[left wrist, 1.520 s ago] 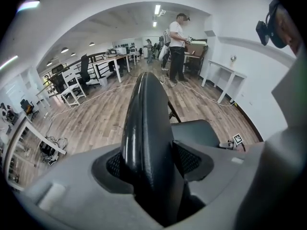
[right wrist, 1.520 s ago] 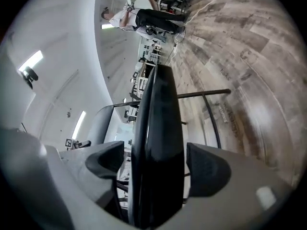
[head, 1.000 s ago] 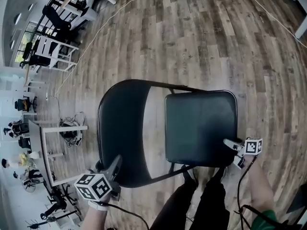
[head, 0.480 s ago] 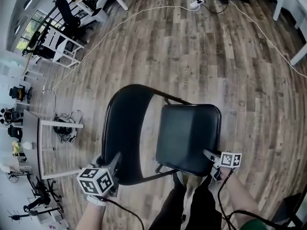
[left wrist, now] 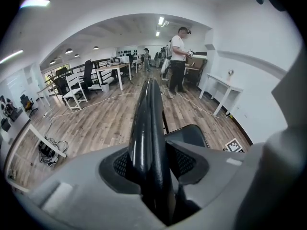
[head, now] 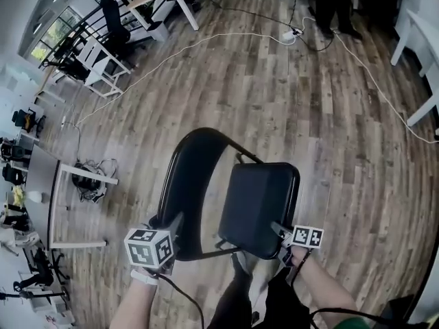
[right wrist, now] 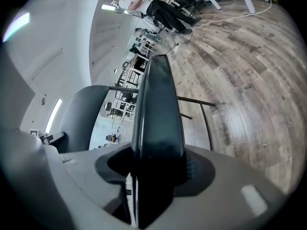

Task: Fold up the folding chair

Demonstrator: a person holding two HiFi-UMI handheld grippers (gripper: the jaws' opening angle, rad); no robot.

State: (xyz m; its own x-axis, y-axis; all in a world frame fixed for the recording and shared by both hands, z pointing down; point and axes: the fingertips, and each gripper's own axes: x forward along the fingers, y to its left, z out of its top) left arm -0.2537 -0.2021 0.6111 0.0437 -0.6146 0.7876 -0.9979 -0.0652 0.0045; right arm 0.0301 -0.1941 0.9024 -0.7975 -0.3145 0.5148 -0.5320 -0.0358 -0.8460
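A black folding chair stands on the wood floor below me, partly folded, with its seat (head: 257,208) tipped up toward the curved backrest (head: 188,190). My left gripper (head: 173,226) holds the near edge of the backrest (left wrist: 148,119); its jaws are closing, with the rim pressed between the pads (left wrist: 120,164). At the seat's near edge, my right gripper (head: 276,230) has the jaws closing on the seat panel (right wrist: 158,109), which fills the gap between them. The chair's legs are mostly hidden under the seat.
A white cable (head: 206,40) snakes over the floor beyond the chair. A white table frame (head: 68,204) stands at the left, desks and chairs (head: 103,40) at the upper left, and a white table (head: 422,46) at the right. A person (head: 336,5) stands far off. My legs (head: 274,300) are just behind the chair.
Both grippers have risen with the chair. The seat has tipped up and looks narrower, closer to the backrest. The view has swung toward the room's far side.
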